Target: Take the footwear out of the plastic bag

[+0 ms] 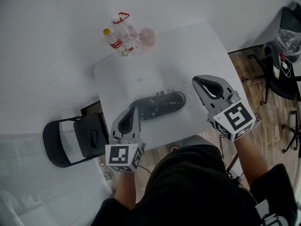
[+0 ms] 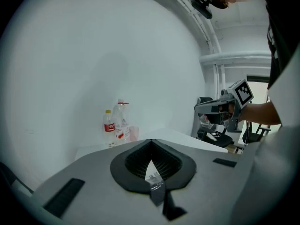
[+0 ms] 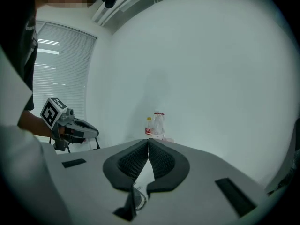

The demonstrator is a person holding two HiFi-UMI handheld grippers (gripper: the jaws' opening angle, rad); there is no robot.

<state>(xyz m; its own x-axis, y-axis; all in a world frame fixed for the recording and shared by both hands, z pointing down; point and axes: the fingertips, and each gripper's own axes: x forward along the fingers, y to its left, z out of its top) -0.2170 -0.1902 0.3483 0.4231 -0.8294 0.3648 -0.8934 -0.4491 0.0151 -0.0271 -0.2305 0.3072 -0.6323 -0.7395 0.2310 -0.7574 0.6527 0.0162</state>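
A dark piece of footwear in a clear plastic bag (image 1: 159, 104) lies on the white table (image 1: 202, 51), near its front edge. My left gripper (image 1: 133, 108) hovers over the bag's left end, jaws shut with nothing held. My right gripper (image 1: 194, 79) is raised to the right of the bag, apart from it and also shut and empty. In the left gripper view the closed jaws (image 2: 151, 141) hide most of the table, and the right gripper (image 2: 220, 108) shows beyond them. The right gripper view shows its own shut jaws (image 3: 148, 141) and the left gripper (image 3: 70, 125).
Several plastic bottles (image 1: 120, 36) and a pink cup (image 1: 147, 36) stand at the table's far edge against the white wall. A black folding chair (image 1: 70, 142) sits at the left of the table. A black office chair (image 1: 282, 65) stands on the wood floor at the right.
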